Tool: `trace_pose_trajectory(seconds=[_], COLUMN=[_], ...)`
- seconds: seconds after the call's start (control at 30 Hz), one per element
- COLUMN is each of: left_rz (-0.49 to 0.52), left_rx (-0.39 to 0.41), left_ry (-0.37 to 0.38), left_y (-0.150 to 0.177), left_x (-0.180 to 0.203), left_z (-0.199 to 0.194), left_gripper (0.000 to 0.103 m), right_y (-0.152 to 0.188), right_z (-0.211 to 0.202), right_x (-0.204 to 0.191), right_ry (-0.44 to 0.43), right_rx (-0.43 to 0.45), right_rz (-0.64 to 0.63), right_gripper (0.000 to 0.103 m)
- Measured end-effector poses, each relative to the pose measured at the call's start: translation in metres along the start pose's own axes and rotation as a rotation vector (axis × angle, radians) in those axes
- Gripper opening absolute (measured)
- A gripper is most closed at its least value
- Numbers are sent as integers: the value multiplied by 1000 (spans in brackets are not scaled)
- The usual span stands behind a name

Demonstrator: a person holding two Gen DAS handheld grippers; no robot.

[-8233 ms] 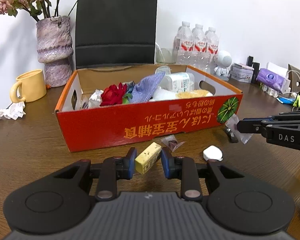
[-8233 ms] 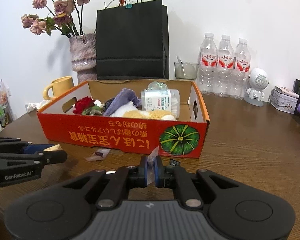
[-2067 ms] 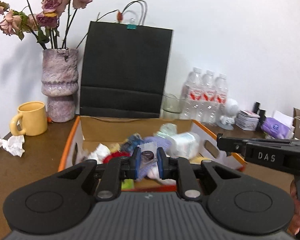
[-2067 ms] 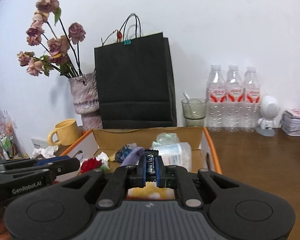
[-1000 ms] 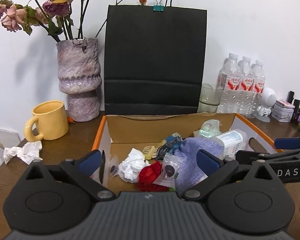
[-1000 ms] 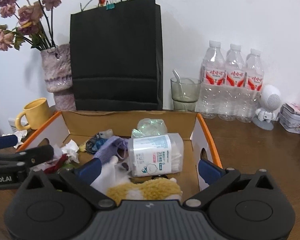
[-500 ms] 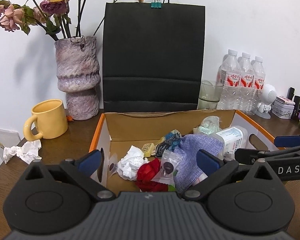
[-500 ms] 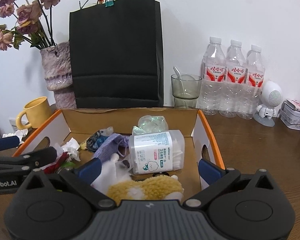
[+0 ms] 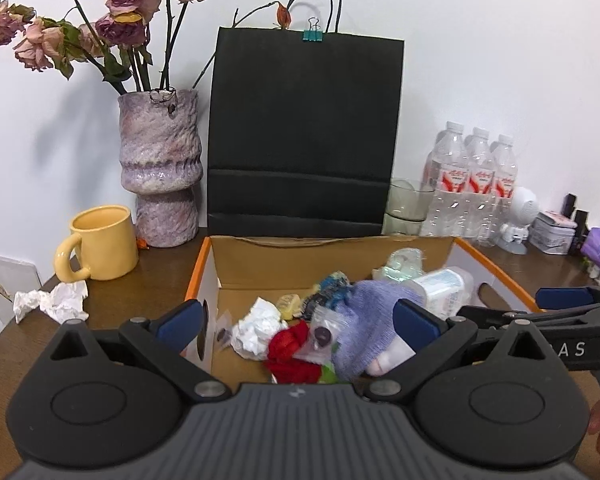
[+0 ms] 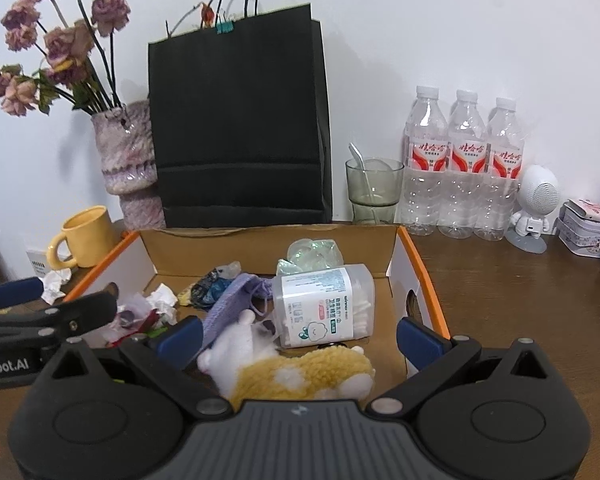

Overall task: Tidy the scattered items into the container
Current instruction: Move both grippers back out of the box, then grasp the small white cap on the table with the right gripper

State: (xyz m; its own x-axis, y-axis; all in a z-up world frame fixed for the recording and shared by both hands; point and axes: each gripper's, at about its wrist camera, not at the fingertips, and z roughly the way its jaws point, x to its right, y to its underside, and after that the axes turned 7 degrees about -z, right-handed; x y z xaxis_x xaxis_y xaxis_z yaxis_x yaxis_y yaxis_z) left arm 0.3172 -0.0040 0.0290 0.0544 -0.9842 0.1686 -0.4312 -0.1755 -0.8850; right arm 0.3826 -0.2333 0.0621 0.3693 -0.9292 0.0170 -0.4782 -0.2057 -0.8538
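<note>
White wall and a brown wooden table (image 9: 152, 276) fill the left wrist view, with a vase (image 9: 159, 168) of dried roses, a yellow mug (image 9: 104, 242), a black paper bag (image 9: 304, 132) and three water bottles (image 9: 476, 184) along the far side. Near the lens, the left claw (image 9: 296, 322) stands wide with nothing between its blue pads, held over the near edge of the cardboard box (image 9: 340, 256). Two seconds ago it pinched a small clear packet; that packet (image 9: 320, 334) now lies in the box on the red cloth flower (image 9: 290, 346), beside a crumpled white tissue (image 9: 256, 328) and a purple knitted cloth (image 9: 370, 316). Another crumpled tissue (image 9: 52, 304) lies on the table left of the box, near the mug. At the right edge the other claw (image 9: 572, 304) reaches over the box rim. From the right wrist view the same wall, bag (image 10: 240, 120) and bottles (image 10: 464, 168) show, plus a glass (image 10: 374, 188) with a spoon and a small white robot figure (image 10: 534, 208) to the right. The right claw (image 10: 300, 338) is also spread wide and empty; the dark candy wrapper it gripped two seconds ago has left its pads, and I cannot pick it out in the box (image 10: 418, 268). Below it lie a plush toy (image 10: 300, 372), a clear tub of cotton swabs (image 10: 324, 304), the purple cloth (image 10: 236, 300) and a greenish plastic wad (image 10: 312, 254) at the far wall.
</note>
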Motion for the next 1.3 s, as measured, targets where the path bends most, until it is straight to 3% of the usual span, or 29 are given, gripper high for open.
trace_pose_trajectory(seconds=[0.4,0.53,0.87,1.13,1.3], left_rz=[2,-4,-45,-51,-42], left_rx=[16,-13,-85,-122,-127], left_ry=[24,19,-11,-14,-17], left_y=[28,48,80,88,90], left_x=[-8,-17,-36,-41,-39], left_z=[-62,-70,-67,-60,-59], left_gripper=[103,103,103,103,103], right_y=[28,47,94,103,106], right_z=[-58,-71,-61,-43,-39], right_x=[-7,-14,-36,-39,-41], right_ry=[3,3,11,-12,-26], right_rx=[30,26,-82,-136,-156], right_rz=[-9,-16,-74,-71,-83], right_gripper=[103,103,101,84,62])
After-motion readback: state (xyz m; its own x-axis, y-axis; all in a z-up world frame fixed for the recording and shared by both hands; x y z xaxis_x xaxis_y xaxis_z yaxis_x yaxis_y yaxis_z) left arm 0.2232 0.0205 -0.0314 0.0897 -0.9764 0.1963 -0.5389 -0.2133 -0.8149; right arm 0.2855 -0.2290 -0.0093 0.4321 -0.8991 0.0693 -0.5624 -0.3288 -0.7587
